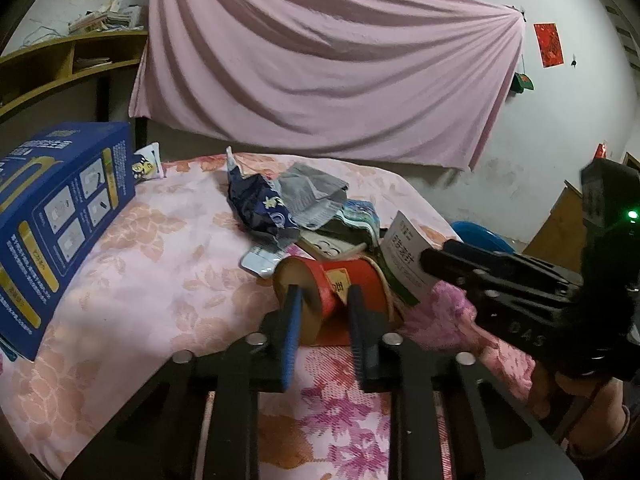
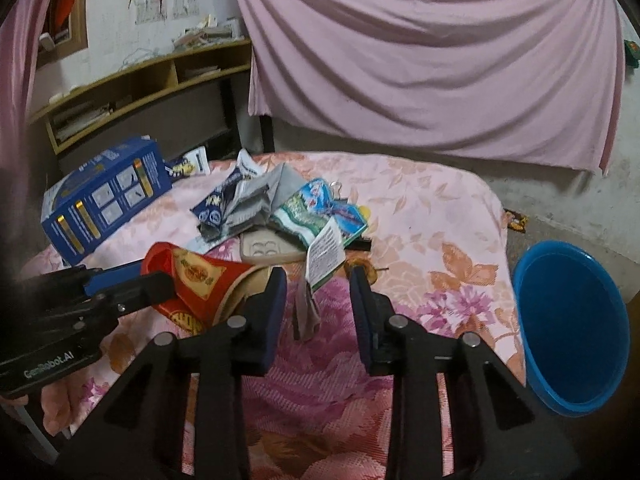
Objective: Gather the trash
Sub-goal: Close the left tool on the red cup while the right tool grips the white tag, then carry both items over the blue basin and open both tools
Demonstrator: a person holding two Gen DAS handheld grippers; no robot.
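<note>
Red paper cup lies on its side on the floral bedspread, at the 6 o'clock edge of the trash pile. Left gripper is clamped on the cup's rim end: one blue pad inside the mouth, the other on the outer wall; in the right wrist view the cup is squashed flat where it is pinched. White leaflet with green edge stands at 3 o'clock of the cup. Right gripper has its jaws on either side of the leaflet's lower edge; in the left wrist view the tips are against the paper, but whether the pads actually press on it cannot be told.

Rest of pile at 12 o'clock of the cup: dark blue wrapper, grey crumpled paper, a colourful snack bag. Blue carton stands at 9 o'clock, well apart from the pile. Blue plastic basin sits off the bed edge at 3 o'clock, on the floor.

Room: pink sheet draped on the back wall at 12 o'clock, wooden shelf with papers at 10 o'clock, red paper stuck on the white wall at 2 o'clock.
</note>
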